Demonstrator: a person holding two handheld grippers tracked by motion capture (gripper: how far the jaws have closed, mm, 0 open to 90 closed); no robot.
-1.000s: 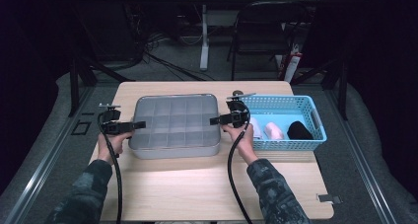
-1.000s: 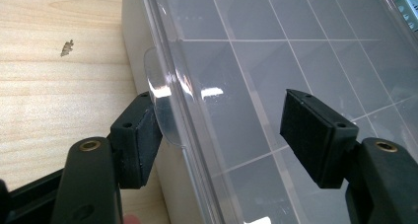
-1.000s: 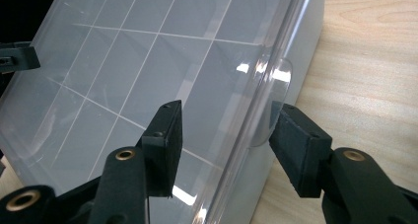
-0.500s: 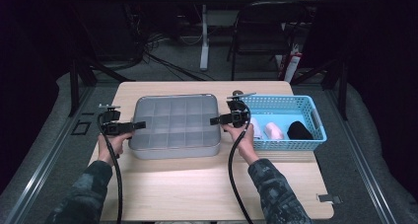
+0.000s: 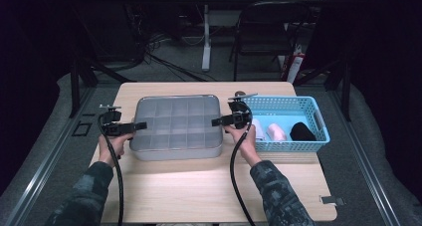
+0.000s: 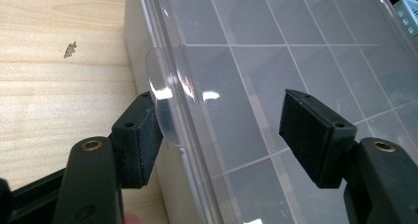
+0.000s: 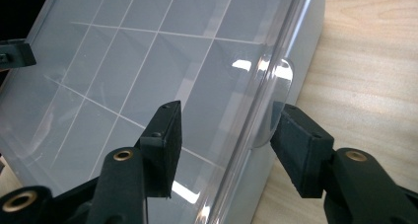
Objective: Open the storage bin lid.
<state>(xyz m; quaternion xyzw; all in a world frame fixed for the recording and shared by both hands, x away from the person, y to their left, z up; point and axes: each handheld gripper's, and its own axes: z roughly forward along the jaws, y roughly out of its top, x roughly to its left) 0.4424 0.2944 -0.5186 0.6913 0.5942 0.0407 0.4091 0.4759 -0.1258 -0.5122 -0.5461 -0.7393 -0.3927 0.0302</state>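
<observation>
Dark floor, a folding chair and loose cables lie beyond a pale wooden table [image 5: 199,186], and on it a grey compartment box [image 5: 176,126] with a clear lid sits lengthwise across the person's front, its long axis running from one gripper to the other. Each hand stands at one short end: the left gripper [image 5: 139,127] at the box's left end, the right gripper [image 5: 215,121] at its right end, both pointing inward toward each other over the lid's edge.

Seen from the left gripper [image 6: 222,135], the lid's small clear tab [image 6: 162,105] lies just against the outer pad, while the inner pad hangs apart above the lid. The jaws are spread and not clamped on anything. From the right gripper [image 7: 224,142] it is mirrored: the lid's tab [image 7: 276,98] is at the outer pad, perhaps touching, the inner pad floats over the lid, and the jaws are likewise spread with no grip.

Both tabs thus lie between the jaws, hard toward the outer side, and neither hand is nearer than the other. Next would likely be pinching both tabs to lift the lid evenly.

Beyond the right hand, a blue basket [image 5: 318,119] holds soft things, away from the work
</observation>
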